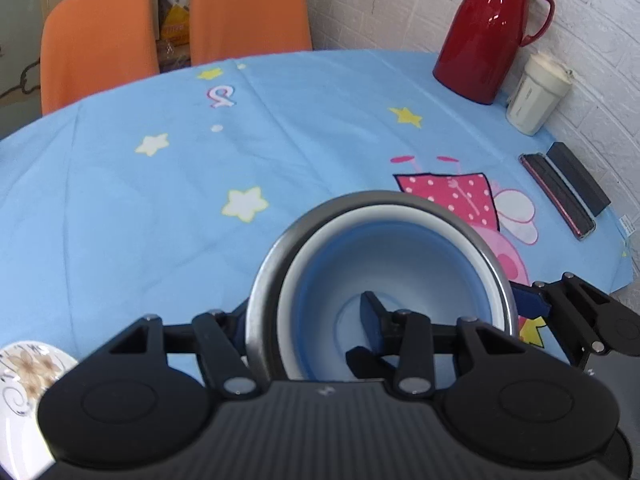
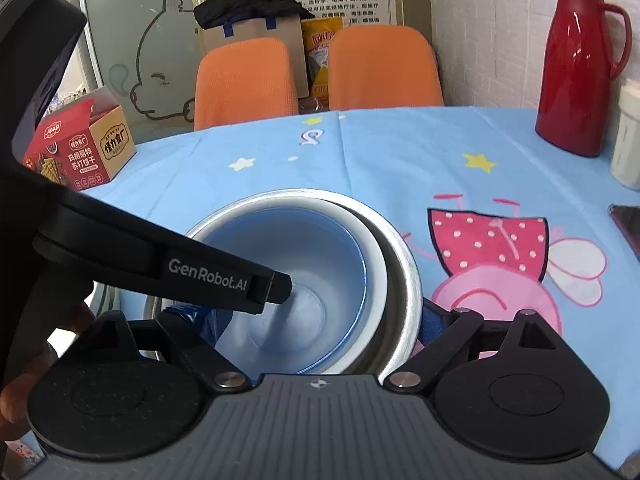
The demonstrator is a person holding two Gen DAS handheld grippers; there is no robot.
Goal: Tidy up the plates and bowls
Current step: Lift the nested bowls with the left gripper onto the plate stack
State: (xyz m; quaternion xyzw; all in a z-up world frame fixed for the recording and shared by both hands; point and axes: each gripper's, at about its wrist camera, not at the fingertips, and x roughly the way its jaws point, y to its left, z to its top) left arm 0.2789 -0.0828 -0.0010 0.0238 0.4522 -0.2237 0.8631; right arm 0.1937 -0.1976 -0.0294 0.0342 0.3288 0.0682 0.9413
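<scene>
A blue bowl with a white rim [image 1: 400, 264] sits nested inside a steel bowl [image 1: 272, 264] on the blue tablecloth. My left gripper [image 1: 304, 320] has one finger inside the blue bowl and one outside the steel rim, so it straddles the near wall of both bowls. In the right wrist view the blue bowl [image 2: 320, 248] and the steel bowl [image 2: 404, 272] lie between the spread fingers of my right gripper [image 2: 308, 320]. The left gripper's finger [image 2: 224, 272] reaches into the blue bowl. A flowered white plate [image 1: 24, 376] lies at the left edge.
A red thermos jug [image 1: 488, 32] and a white cup [image 1: 536, 96] stand at the far right by the wall. A phone and a dark block [image 1: 560, 192] lie at the right. A red snack box [image 2: 80, 144] stands at the left. Two orange chairs [image 1: 168, 32] are behind the table.
</scene>
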